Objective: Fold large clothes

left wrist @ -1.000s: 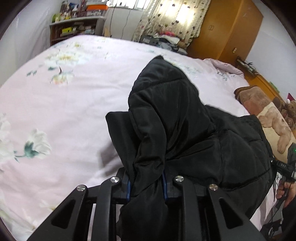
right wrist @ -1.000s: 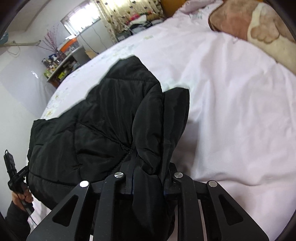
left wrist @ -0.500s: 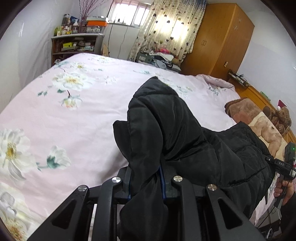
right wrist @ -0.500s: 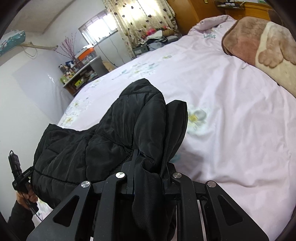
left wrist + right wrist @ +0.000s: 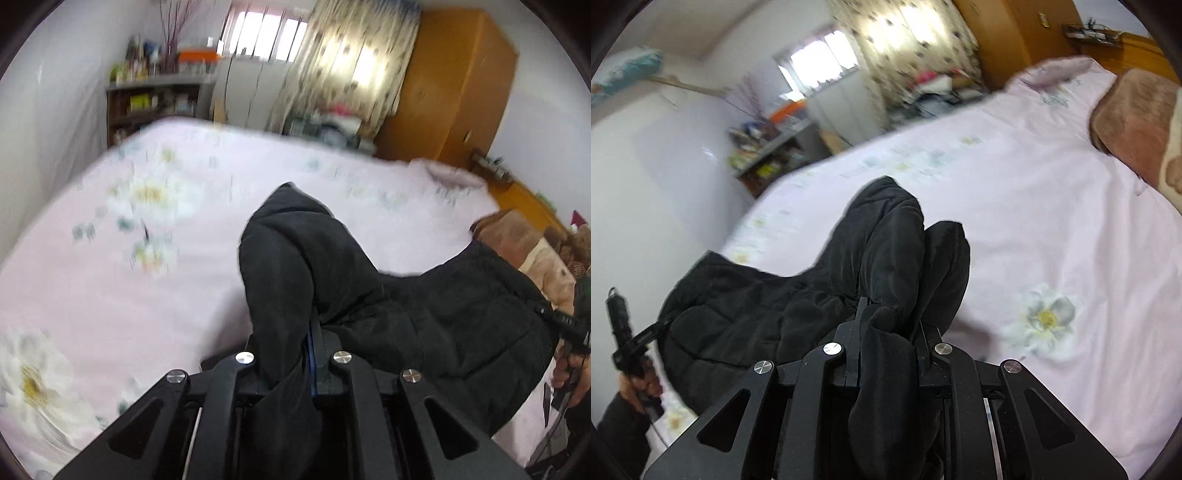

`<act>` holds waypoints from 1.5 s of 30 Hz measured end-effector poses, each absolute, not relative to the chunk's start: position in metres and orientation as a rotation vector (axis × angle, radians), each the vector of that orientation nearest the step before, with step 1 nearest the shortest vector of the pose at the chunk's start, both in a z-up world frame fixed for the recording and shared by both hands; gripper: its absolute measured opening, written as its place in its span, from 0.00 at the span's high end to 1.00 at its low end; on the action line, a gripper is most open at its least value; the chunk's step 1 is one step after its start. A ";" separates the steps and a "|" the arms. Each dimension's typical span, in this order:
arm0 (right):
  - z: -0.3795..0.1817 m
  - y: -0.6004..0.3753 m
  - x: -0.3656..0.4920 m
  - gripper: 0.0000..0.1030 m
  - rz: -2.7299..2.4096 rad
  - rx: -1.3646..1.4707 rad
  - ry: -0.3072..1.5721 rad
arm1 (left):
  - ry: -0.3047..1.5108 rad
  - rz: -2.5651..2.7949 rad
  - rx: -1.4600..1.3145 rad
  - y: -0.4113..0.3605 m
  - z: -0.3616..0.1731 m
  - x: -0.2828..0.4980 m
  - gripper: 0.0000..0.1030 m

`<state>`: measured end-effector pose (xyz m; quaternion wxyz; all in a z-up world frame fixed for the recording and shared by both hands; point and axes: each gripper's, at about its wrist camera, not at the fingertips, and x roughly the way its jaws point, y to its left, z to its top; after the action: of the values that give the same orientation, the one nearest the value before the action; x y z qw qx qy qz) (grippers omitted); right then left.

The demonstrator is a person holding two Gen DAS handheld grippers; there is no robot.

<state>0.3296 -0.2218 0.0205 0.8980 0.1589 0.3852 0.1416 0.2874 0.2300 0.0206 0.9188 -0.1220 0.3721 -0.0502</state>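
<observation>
A black quilted jacket [image 5: 424, 314] hangs stretched between my two grippers above a pink floral bed [image 5: 110, 277]. My left gripper [image 5: 288, 354] is shut on one bunched edge of the jacket, which bulges up between its fingers. My right gripper [image 5: 886, 343] is shut on the other edge of the jacket [image 5: 768, 306], with padded folds standing up past its fingers. In each view the other hand and its gripper handle show at the frame's side. Both views are motion blurred.
The pink bedspread [image 5: 1052, 221] spreads ahead of both grippers. A brown plush blanket [image 5: 1137, 122] lies at the bed's right end. A wooden wardrobe [image 5: 454, 85], curtained window [image 5: 332, 62] and cluttered shelf [image 5: 155, 99] stand beyond the bed.
Both grippers have tilted up and lifted with the jacket, so more of the room and less of the bed is in view. Both stay shut on the jacket.
</observation>
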 end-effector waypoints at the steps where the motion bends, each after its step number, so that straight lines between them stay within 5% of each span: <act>1: 0.010 -0.227 0.332 0.84 0.279 0.342 0.825 | 0.796 -0.091 -0.256 0.230 0.006 0.287 0.88; 6: -0.045 -0.249 0.324 0.78 0.230 0.333 0.967 | 0.885 -0.063 -0.346 0.239 -0.052 0.261 0.75; 13: -0.069 -0.266 0.311 0.56 0.264 0.372 1.030 | 0.872 -0.005 -0.438 0.254 -0.058 0.229 0.34; 21: -0.086 -0.282 0.314 0.46 0.304 0.450 1.080 | 1.006 -0.146 -0.654 0.268 -0.105 0.261 0.20; 27: -0.101 -0.278 0.321 0.45 0.331 0.464 1.135 | 0.990 -0.190 -0.652 0.260 -0.112 0.264 0.29; 32: -0.094 -0.266 0.321 0.73 0.329 0.400 1.113 | 0.956 -0.187 -0.541 0.241 -0.088 0.261 0.67; 34: -0.085 -0.263 0.316 0.78 0.321 0.364 1.088 | 0.933 -0.172 -0.514 0.240 -0.075 0.260 0.73; 45: 0.007 -0.264 0.299 0.85 0.367 0.334 0.863 | 0.732 -0.223 -0.415 0.238 0.027 0.274 0.78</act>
<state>0.2989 -0.2642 0.0069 0.8788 0.1601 0.4137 0.1759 0.2741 0.2379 0.0271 0.9067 -0.2008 0.3548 -0.1079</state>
